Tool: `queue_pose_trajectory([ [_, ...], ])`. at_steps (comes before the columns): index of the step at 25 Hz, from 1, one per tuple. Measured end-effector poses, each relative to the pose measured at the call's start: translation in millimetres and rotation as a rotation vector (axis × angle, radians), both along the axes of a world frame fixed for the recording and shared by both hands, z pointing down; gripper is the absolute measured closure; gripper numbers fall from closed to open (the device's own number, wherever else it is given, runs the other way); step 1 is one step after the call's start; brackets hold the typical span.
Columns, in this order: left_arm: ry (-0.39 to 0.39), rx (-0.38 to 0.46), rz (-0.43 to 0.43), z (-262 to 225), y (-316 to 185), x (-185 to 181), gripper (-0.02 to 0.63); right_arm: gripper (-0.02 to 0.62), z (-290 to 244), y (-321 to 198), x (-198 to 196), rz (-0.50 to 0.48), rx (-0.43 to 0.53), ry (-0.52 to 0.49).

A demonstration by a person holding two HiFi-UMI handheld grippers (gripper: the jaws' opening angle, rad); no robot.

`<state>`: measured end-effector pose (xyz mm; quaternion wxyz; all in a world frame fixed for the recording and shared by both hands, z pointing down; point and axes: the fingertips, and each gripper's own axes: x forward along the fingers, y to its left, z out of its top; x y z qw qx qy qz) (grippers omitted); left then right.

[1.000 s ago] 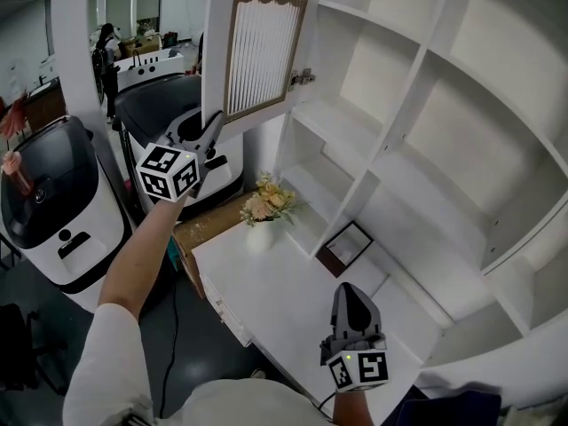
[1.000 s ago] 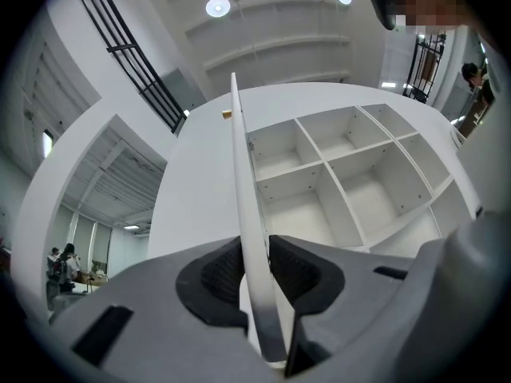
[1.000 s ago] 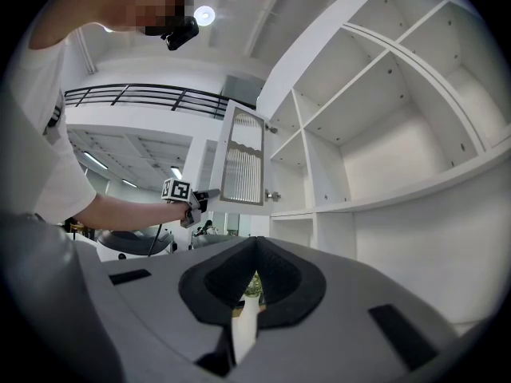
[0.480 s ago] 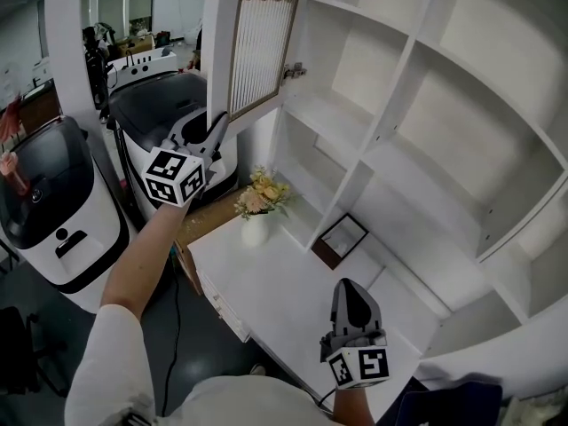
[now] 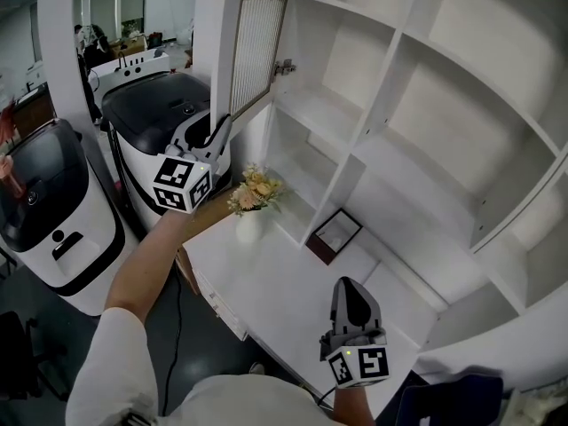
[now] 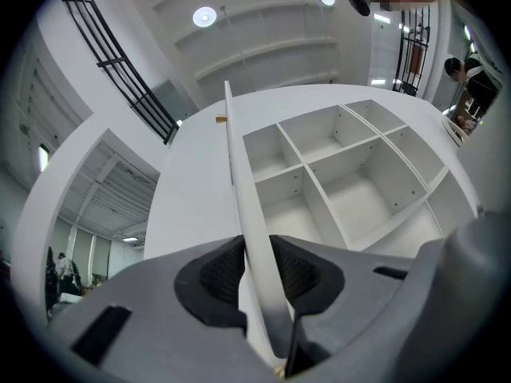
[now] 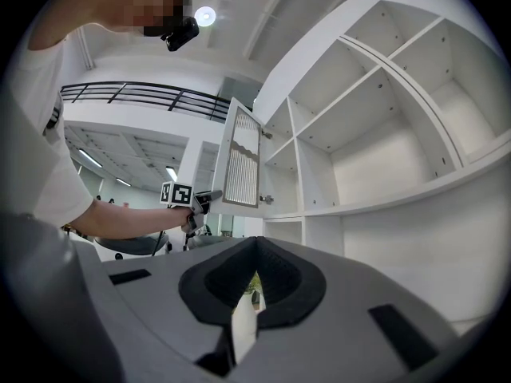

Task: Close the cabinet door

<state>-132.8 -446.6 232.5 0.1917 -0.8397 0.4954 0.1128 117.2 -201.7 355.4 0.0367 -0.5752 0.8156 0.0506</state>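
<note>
Kind of place: large indoor lab or test hall, with a home-style corner set up in it.
Home corner: white shelving unit (image 5: pixel 399 140) with slatted cabinet door (image 5: pixel 257 34); white desk (image 5: pixel 275 282); vase of flowers (image 5: pixel 251 193); framed picture (image 5: pixel 333 235).
Equipment: bulky white machines with black tops (image 5: pixel 53 211) on a dark floor.
Background: person (image 5: pixel 89 56) near a work table.
Overhead: round ceiling lights (image 6: pixel 204 16); black gallery railing (image 7: pixel 136 94).

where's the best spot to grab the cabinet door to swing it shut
Take the cabinet door by its low free edge, opposite the hinge, coming edge-on: the thin panel fits between jaws and leverage is greatest there. The left gripper clamps it there.
</note>
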Motion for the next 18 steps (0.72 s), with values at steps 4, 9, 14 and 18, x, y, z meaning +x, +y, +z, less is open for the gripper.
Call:
queue_pose_trajectory([
  [4, 0.002, 0.01, 0.013, 0, 5, 13, 0.522, 0.597, 1, 1, 3, 0.001, -0.001, -0.003],
  [9, -0.002, 0.012, 0.0, 0, 8, 21, 0.517, 0.597, 1, 4, 5, -0.002, 0.0, -0.008],
  [14, -0.013, 0.016, -0.01, 1, 11, 33, 0.512, 0.596, 2, 6, 11, -0.001, 0.001, -0.013],
  [18, -0.018, 0.019, -0.001, 2, 15, 47, 0.502, 0.596, 1, 8, 16, 0.002, 0.004, -0.015],
])
